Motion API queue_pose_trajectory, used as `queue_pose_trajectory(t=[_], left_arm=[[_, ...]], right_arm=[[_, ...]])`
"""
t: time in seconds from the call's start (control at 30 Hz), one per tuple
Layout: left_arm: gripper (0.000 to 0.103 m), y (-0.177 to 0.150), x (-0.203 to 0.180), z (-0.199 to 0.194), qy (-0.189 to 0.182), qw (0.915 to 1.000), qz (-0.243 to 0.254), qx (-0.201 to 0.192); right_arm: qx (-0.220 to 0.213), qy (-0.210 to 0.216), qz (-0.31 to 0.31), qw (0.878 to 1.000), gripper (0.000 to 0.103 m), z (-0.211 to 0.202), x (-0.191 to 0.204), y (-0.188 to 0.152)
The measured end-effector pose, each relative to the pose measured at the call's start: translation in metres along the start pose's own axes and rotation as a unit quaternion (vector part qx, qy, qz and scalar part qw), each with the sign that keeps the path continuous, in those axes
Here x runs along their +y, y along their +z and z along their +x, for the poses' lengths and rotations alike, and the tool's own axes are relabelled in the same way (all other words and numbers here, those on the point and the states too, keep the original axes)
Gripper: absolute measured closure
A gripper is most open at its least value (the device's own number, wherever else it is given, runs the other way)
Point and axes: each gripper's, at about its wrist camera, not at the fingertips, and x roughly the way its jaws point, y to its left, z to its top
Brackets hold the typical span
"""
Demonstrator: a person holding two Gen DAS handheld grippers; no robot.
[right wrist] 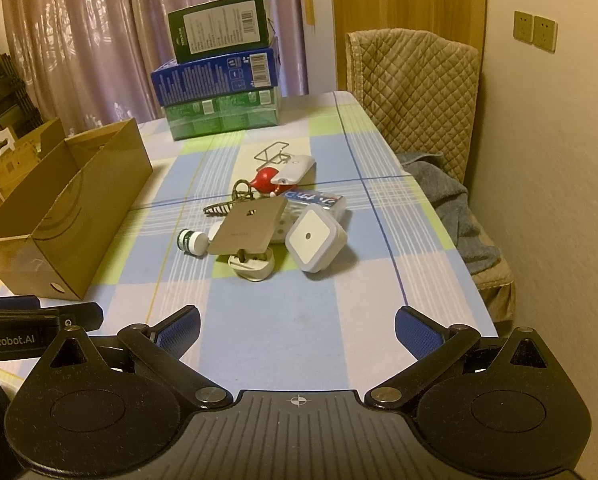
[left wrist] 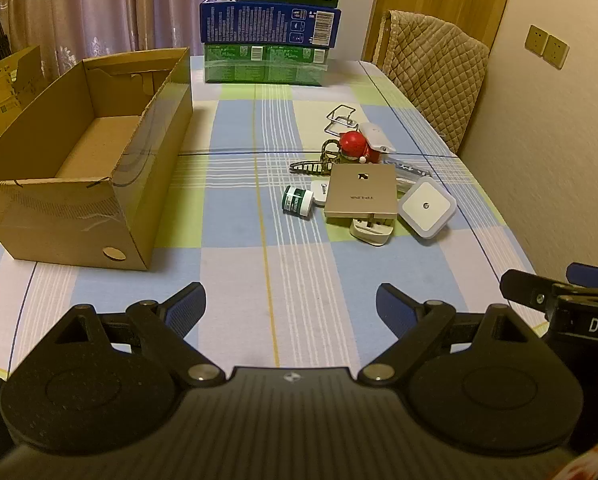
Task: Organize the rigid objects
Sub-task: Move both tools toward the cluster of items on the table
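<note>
A pile of small rigid objects lies mid-table: a gold flat box [left wrist: 361, 195] [right wrist: 247, 228], a white square night light [left wrist: 427, 206] [right wrist: 315, 239], a green-and-white bottle [left wrist: 297, 200] [right wrist: 192, 241], a white plug [left wrist: 370, 232] [right wrist: 251, 265], a red round toy [left wrist: 355, 145] [right wrist: 267, 179] and a dark hair clip [left wrist: 311, 167]. An open, empty cardboard box [left wrist: 111, 160] [right wrist: 59, 216] stands to the left. My left gripper [left wrist: 291, 312] is open and empty above the near table. My right gripper [right wrist: 297, 330] is open and empty, short of the pile.
Stacked green and blue cartons [left wrist: 269, 40] [right wrist: 223, 80] stand at the table's far end. A chair with a quilted cover [left wrist: 435, 76] [right wrist: 415, 92] is on the right by the wall. The checked tablecloth [left wrist: 239, 264] covers the table.
</note>
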Motion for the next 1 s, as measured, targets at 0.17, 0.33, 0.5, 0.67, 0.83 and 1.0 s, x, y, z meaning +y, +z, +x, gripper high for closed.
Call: queue_pose_trajectory(t=[0.17, 0.33, 0.5, 0.67, 0.83, 1.0], left_arm=[[0.013, 0.000, 0.000, 0.001, 0.000, 1.0000, 0.000, 0.002], [0.013, 0.000, 0.001, 0.003, 0.000, 1.0000, 0.001, 0.004], [0.013, 0.001, 0.002, 0.007, -0.003, 1.0000, 0.001, 0.006], [0.013, 0.004, 0.002, 0.011, -0.003, 1.0000, 0.002, 0.005], [0.013, 0.007, 0.002, 0.016, -0.006, 1.0000, 0.002, 0.007], [0.013, 0.010, 0.001, 0.025, -0.009, 0.9999, 0.004, 0.012]], right_arm=[[0.001, -0.002, 0.000, 1.000, 0.002, 0.001, 0.000, 0.000], [0.001, -0.002, 0.000, 1.000, 0.002, 0.002, 0.000, 0.000], [0.001, -0.003, -0.001, 1.000, 0.002, 0.003, -0.002, 0.000], [0.002, -0.005, 0.001, 1.000, 0.002, 0.006, -0.006, 0.000], [-0.001, -0.005, 0.001, 1.000, 0.002, 0.009, -0.007, 0.001], [-0.005, -0.003, 0.001, 1.000, 0.002, 0.012, -0.008, 0.001]])
